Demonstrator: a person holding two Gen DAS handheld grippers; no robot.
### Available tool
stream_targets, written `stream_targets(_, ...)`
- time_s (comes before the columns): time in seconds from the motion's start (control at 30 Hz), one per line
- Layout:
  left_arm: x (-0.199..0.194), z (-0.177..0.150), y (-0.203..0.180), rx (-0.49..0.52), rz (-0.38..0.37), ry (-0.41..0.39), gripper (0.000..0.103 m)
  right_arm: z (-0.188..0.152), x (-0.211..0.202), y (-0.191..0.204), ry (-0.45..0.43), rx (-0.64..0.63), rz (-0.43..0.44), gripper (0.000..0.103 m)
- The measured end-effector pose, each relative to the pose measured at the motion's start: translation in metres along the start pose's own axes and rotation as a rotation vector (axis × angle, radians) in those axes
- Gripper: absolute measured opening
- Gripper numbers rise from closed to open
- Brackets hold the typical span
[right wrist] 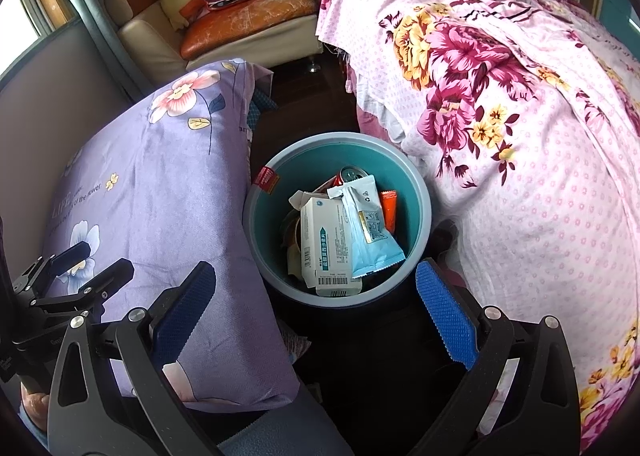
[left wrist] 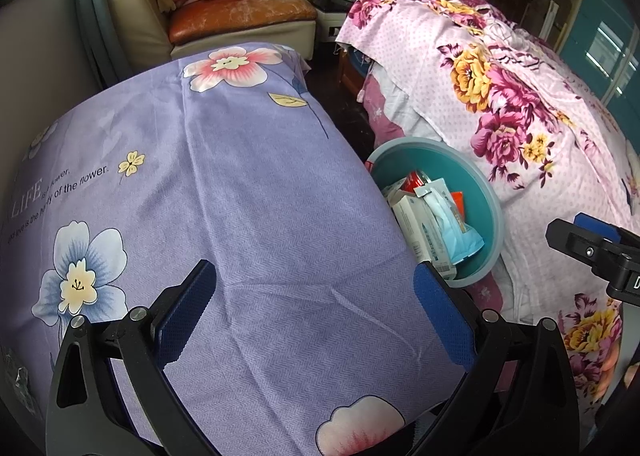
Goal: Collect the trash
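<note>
Furthest left, the left gripper [left wrist: 314, 312] hangs over a lilac flowered cloth [left wrist: 240, 196] that covers a raised surface; its blue-padded fingers [left wrist: 188, 312] are spread wide with nothing between them, only bare cloth showing in the gap. From the right wrist view the same gripper [right wrist: 86, 268] appears at the lower left, over the near part of that cloth.

Just past the right edge of the lilac-covered surface, in the narrow gap before the bed, a teal trash bin [right wrist: 420, 192] stands upright on the dark floor [right wrist: 304, 112]. Inside it lie the collected pieces: a white carton [right wrist: 324, 244] with a barcode end toward the camera, a pale blue wrapper [right wrist: 372, 244] leaning across it, a red can [right wrist: 350, 174] behind, and an orange packet [right wrist: 388, 208] against the right wall. A red wrapper [right wrist: 266, 178] hangs at the bin's left rim.

The right gripper [right wrist: 316, 312] hovers above the bin's near rim, its fingers [right wrist: 444, 316] also wide apart and holding nothing.

To the right, the bed wears a pink flowered sheet [right wrist: 520, 136]. At the back stands a cream sofa [right wrist: 148, 32] with an orange cushion [right wrist: 248, 16].
</note>
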State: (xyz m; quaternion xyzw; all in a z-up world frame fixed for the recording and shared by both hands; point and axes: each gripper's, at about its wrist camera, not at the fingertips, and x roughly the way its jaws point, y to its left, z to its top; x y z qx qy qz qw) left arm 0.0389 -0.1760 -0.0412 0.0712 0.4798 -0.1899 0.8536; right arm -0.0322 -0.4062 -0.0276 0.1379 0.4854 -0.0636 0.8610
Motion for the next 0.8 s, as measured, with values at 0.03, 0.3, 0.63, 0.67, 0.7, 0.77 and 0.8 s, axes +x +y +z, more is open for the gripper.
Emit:
stream_targets(0.03, -0.0004, 0.0001, -0.0001, 0.0, 0.001, 0.0, 0.099, 0.0004, -0.0002, 0.0001, 0.0, 0.0, 0.0, 0.096)
stream_targets(0.3, -0.0001, 0.0003, 0.0001, -0.003, 0.0, 0.0, 0.099, 0.0015, -0.0011, 0.0016, 0.0, -0.001, -0.002, 0.096)
stream_targets(0.63, -0.0008, 0.0006, 0.0015, -0.011, 0.011, -0.001, 0.099, 0.0047, -0.0026, 0.0019, 0.001, -0.005, -0.009, 0.096)
stream_targets(0.67, 0.0002, 0.0006, 0.0027, -0.018, 0.007, 0.004, 0.099, 0.0054, -0.0029, 0.0012, 0.001, -0.005, -0.009, 0.096)
stream_targets(0.7, -0.0009, 0.0004, 0.0021, -0.026, 0.002, 0.009, 0.099, 0.0057, -0.0034, 0.0008, 0.0, -0.005, -0.011, 0.096)
stream_targets(0.77, -0.0006, -0.0003, 0.0026, -0.036, -0.002, 0.014, 0.099, 0.0053, -0.0042, 0.0, -0.002, -0.006, -0.013, 0.096)
stream_targets(0.8, -0.0023, -0.0012, 0.0014, -0.04, -0.001, 0.014, 0.099, 0.0054, -0.0051, -0.0006, -0.003, -0.005, -0.013, 0.096)
